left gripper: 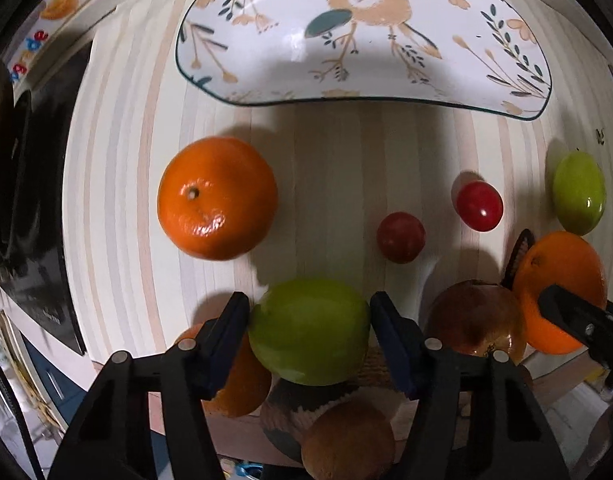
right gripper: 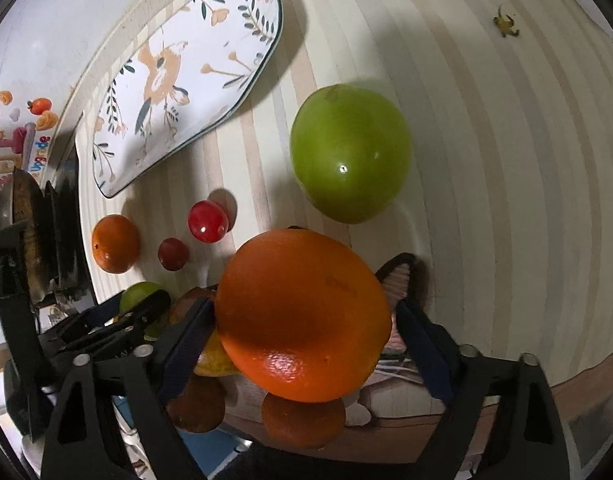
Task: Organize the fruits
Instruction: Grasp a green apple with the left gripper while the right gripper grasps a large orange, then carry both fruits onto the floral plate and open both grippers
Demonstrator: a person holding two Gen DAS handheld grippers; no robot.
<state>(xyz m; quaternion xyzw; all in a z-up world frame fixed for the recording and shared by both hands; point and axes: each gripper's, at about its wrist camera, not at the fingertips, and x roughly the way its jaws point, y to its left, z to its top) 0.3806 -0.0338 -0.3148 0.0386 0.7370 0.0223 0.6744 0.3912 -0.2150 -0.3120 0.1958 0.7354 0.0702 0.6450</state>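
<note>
My left gripper (left gripper: 310,316) points down at the striped table, and both pads press a green fruit (left gripper: 310,332) between them. In the right wrist view my right gripper (right gripper: 302,302) straddles a big orange (right gripper: 302,316). The left pad is against the orange; a thin gap shows at the right pad. A bird-patterned plate (left gripper: 290,40) lies bare at the far side. Between the plate and the grippers lie a mandarin (left gripper: 216,204), two small red fruits (left gripper: 479,206) (left gripper: 400,237) and a second green fruit (right gripper: 350,152). A brown-red fruit (left gripper: 474,320) sits between the two grippers.
Another orange fruit (left gripper: 242,380) lies partly hidden under my left fingers at the table's front edge. A black flat object (left gripper: 38,240) borders the table on the left. A small yellow-green scrap (right gripper: 505,24) lies far right. Dim round shapes show below the front edge.
</note>
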